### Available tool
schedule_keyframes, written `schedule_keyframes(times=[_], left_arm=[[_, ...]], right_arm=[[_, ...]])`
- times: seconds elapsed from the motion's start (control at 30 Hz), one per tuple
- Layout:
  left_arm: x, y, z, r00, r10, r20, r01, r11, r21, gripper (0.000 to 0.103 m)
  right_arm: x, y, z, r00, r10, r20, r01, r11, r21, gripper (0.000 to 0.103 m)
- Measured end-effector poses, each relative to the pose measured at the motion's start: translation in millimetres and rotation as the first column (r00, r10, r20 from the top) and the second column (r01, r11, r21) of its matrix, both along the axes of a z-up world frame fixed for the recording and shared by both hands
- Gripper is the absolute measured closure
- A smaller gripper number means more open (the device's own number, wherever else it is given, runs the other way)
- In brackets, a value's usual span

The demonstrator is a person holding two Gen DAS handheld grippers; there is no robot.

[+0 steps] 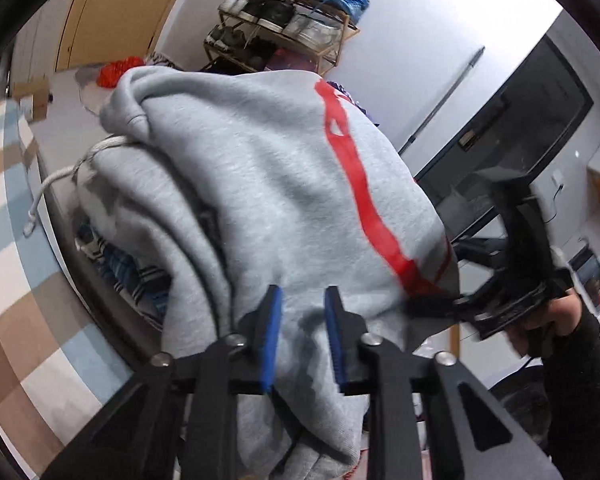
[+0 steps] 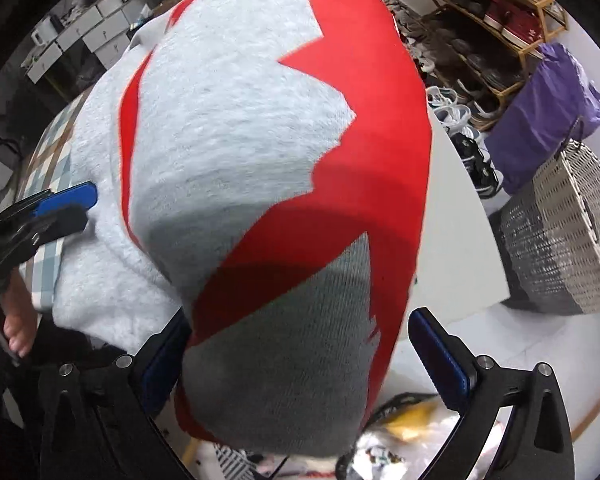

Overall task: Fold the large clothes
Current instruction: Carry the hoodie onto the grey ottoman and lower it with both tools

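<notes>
A grey hoodie [image 1: 260, 184] with a red maple-leaf print hangs bunched in the air; it fills the right wrist view [image 2: 228, 152]. My left gripper [image 1: 302, 332] is shut on a fold of its grey fabric, blue pads pressing the cloth. Its white drawcord [image 1: 48, 184] dangles at left. My right gripper [image 2: 300, 364] has its jaws wide apart with the hoodie draped between and over them; the fabric does not look pinched. The right gripper also shows in the left wrist view [image 1: 512, 280], and the left gripper in the right wrist view [image 2: 66, 208].
A checked blue-brown cloth [image 1: 8, 240] covers the table at left. A shoe rack [image 1: 284, 16] stands by the wall. A wicker basket [image 2: 560, 232] and a purple bag [image 2: 548, 112] stand on the floor at right. A dark screen [image 1: 512, 128] hangs on the wall.
</notes>
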State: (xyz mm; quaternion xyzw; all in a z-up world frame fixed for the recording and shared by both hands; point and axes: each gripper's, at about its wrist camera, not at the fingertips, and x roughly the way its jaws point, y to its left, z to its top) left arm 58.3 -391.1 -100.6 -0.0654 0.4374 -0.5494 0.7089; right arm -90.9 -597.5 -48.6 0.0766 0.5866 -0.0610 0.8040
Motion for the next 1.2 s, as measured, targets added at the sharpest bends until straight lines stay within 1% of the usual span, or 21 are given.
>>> schedule_keyframes(times=[0.07, 0.13, 0.17, 0.2, 0.27, 0.3, 0.33, 0.37, 0.43, 0.47, 0.5, 0.6, 0.67, 0.7, 0.77, 0.83, 0.9, 0.97, 1.03, 1.1, 1.2], left_arm=[[-4.1, 3.7, 1.8, 1.000, -0.010, 0.014, 0.010, 1.000, 0.001, 0.087], [-12.2, 3.9, 4.2, 0.999, -0.007, 0.050, 0.007, 1.000, 0.013, 0.087], [-14.1, 3.3, 4.4, 0.998, 0.000, 0.062, -0.001, 1.000, 0.015, 0.087], [-14.0, 1.9, 4.4, 0.998, 0.006, 0.066, -0.007, 1.000, 0.016, 0.087], [-16.5, 3.1, 2.5, 0.997, 0.015, 0.073, -0.016, 1.000, 0.014, 0.087], [-19.1, 5.5, 2.1, 0.997, 0.023, 0.079, -0.023, 1.000, 0.011, 0.087], [-21.9, 7.9, 1.2, 0.996, 0.033, 0.081, -0.034, 0.999, 0.005, 0.087], [-24.2, 14.3, -1.4, 0.996, 0.040, 0.080, -0.040, 0.999, 0.002, 0.087], [-28.8, 16.9, -3.0, 0.995, 0.054, 0.085, -0.054, 0.999, -0.003, 0.087], [-30.5, 17.0, -3.8, 0.994, 0.058, 0.092, -0.058, 0.998, -0.004, 0.087], [-32.6, 18.1, -4.8, 0.993, 0.059, 0.102, -0.059, 0.998, -0.006, 0.087], [-40.4, 18.1, -4.8, 0.988, 0.059, 0.142, -0.059, 0.998, -0.005, 0.087], [-45.5, 21.0, -5.0, 0.981, 0.079, 0.178, -0.081, 0.997, 0.006, 0.087], [-47.9, 22.5, -5.2, 0.980, 0.085, 0.180, -0.086, 0.996, 0.001, 0.087], [-49.3, 25.8, -5.3, 0.982, 0.093, 0.167, -0.091, 0.996, -0.016, 0.087], [-53.2, 26.2, -2.3, 0.983, 0.085, 0.165, -0.085, 0.996, -0.004, 0.087], [-55.5, 23.8, 3.6, 0.985, 0.071, 0.159, -0.072, 0.997, 0.003, 0.087], [-57.4, 20.8, 9.2, 0.986, 0.055, 0.156, -0.060, 0.998, 0.025, 0.087], [-58.8, 20.1, 9.6, 0.985, 0.057, 0.163, -0.064, 0.997, 0.037, 0.087], [-60.6, 17.9, 7.1, 0.984, 0.058, 0.167, -0.067, 0.997, 0.046, 0.087], [-64.6, 19.2, 6.5, 0.985, 0.069, 0.158, -0.076, 0.996, 0.041, 0.087]], right_arm=[[-2.8, 1.6, 27.1, 1.000, 0.024, 0.011, -0.023, 0.999, -0.032, 0.000], [-1.4, 6.4, 62.9, 0.997, 0.023, 0.074, -0.019, 0.998, -0.067, 0.000], [2.6, 8.1, 93.1, 0.986, 0.023, 0.165, -0.016, 0.999, -0.044, 0.000], [7.5, 10.0, 114.6, 0.971, 0.020, 0.239, -0.019, 1.000, -0.008, 0.000], [26.2, 15.8, 148.0, 0.941, -0.001, 0.339, -0.015, 0.999, 0.045, 0.000], [41.1, 20.0, 156.4, 0.938, -0.016, 0.345, -0.004, 0.998, 0.055, 0.000], [61.5, 24.1, 158.7, 0.947, -0.016, 0.321, 0.000, 0.999, 0.050, 0.000], [84.3, 30.2, 156.9, 0.962, -0.013, 0.272, 0.007, 1.000, 0.023, 0.000], [120.8, 44.9, 147.8, 0.984, -0.038, 0.173, 0.052, 0.995, -0.080, 0.000], [148.1, 51.4, 133.3, 0.993, -0.055, 0.100, 0.071, 0.983, -0.169, 0.000], [167.0, 59.1, 120.3, 0.998, -0.047, 0.046, 0.056, 0.975, -0.217, 0.000], [213.7, 61.5, 58.6, 0.989, -0.050, -0.139, 0.005, 0.953, -0.304, 0.000], [226.0, 65.0, 21.7, 0.974, -0.054, -0.218, -0.040, 0.914, -0.404, 0.000], [228.1, 72.6, 16.8, 0.974, -0.059, -0.220, -0.042, 0.904, -0.426, 0.000], [237.3, 70.7, 15.6, 0.979, -0.093, -0.179, 0.008, 0.905, -0.426, 0.000], [239.1, 67.4, 12.1, 0.978, -0.117, -0.171, 0.034, 0.904, -0.425, 0.000], [236.2, 67.5, 18.7, 0.981, -0.103, -0.168, 0.022, 0.906, -0.423, 0.000], [233.5, 66.0, 33.5, 0.987, -0.085, -0.134, 0.028, 0.925, -0.378, 0.000], [203.6, 64.0, 67.5, 0.996, -0.064, -0.054, 0.050, 0.972, -0.230, 0.000], [168.7, 61.3, 91.4, 0.999, -0.035, 0.021, 0.036, 0.997, -0.072, 0.000], [104.5, 53.0, 108.5, 0.995, -0.040, 0.091, 0.027, 0.990, 0.137, 0.000]])
